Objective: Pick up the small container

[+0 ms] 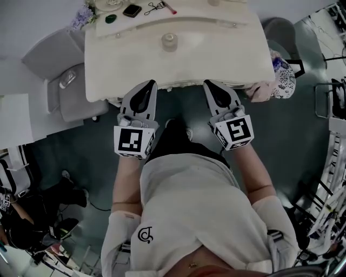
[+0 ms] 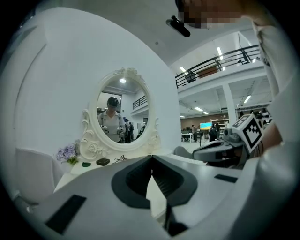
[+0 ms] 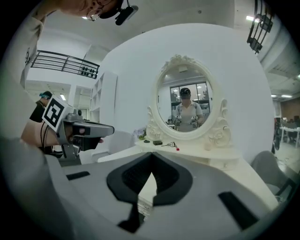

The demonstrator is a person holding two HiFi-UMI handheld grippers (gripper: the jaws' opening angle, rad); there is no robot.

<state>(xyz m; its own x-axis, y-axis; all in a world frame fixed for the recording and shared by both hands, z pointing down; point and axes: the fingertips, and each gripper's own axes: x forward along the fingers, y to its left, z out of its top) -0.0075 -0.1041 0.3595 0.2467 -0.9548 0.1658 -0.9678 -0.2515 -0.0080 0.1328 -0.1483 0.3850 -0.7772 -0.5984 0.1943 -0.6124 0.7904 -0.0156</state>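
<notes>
The small container (image 1: 169, 40) is a round cream jar that stands on the cream dressing table (image 1: 216, 59), near the middle of its top. In the right gripper view the small container (image 3: 207, 146) shows by the mirror's base. My left gripper (image 1: 146, 87) and right gripper (image 1: 212, 86) hover side by side over the table's near edge, well short of the jar. Both are shut, with nothing between the jaws. The left gripper (image 2: 151, 159) and the right gripper (image 3: 152, 157) both point towards the oval mirror (image 2: 123, 112). The left gripper view does not show the jar.
On the table's back shelf lie a green item (image 1: 110, 18), a black box (image 1: 132, 10), an eyelash curler (image 1: 155, 7) and purple flowers (image 1: 82, 16). A grey chair (image 1: 62, 70) stands left of the table. A floral cloth (image 1: 282, 77) hangs at its right corner.
</notes>
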